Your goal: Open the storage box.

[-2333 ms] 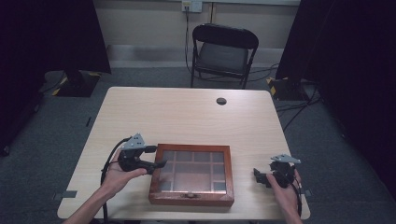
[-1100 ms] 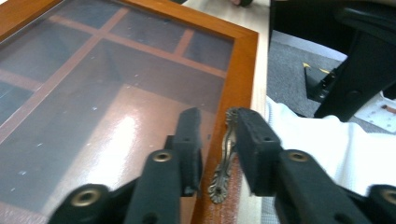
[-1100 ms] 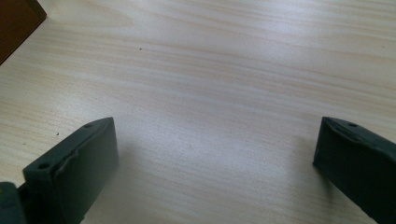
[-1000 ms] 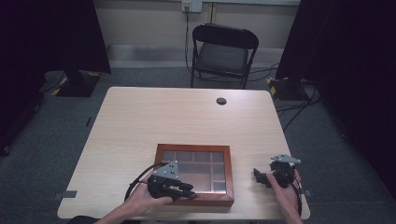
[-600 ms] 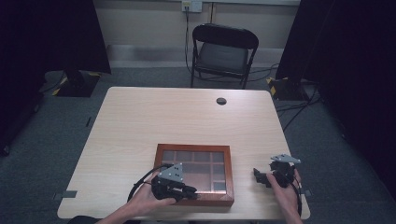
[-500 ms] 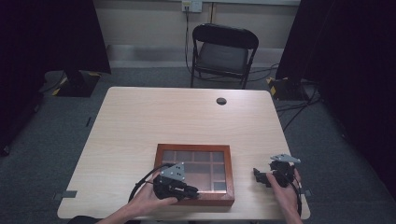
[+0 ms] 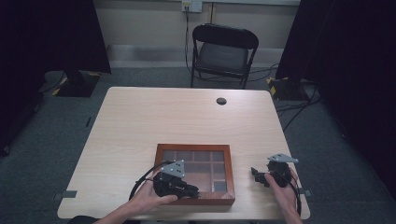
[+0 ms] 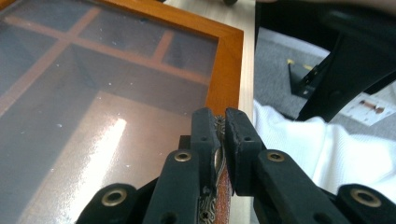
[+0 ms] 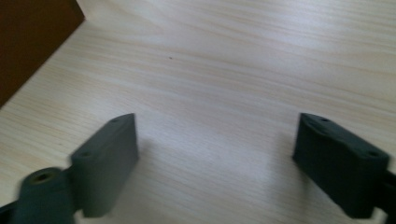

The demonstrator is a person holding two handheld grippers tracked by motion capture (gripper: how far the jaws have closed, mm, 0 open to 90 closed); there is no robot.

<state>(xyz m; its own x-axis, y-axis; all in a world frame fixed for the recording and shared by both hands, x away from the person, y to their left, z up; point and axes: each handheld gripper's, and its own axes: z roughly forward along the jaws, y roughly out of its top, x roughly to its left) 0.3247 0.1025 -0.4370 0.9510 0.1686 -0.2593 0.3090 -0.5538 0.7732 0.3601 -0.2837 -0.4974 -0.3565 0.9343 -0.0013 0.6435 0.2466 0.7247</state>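
Nearest the desk's front edge, the left gripper (image 7: 189,190) lies over the front side of the wooden box (image 7: 196,154). In the left gripper view its jaws are pinched tight on the small brass clasp (image 8: 218,140) at the box's front rim, with the clasp metal showing in the narrow slit between the pads. The box sits flat near the middle of the front edge, its glass lid (image 8: 84,93) down over the wooden dividers. Toward the front right corner, the right gripper (image 7: 256,173) rests low over bare wood, well apart from the box. Its jaws have just been closing but stand wide with nothing between them. Farther back, the desk (image 7: 187,116) carries a dark round cable port (image 7: 221,101) near its far edge.
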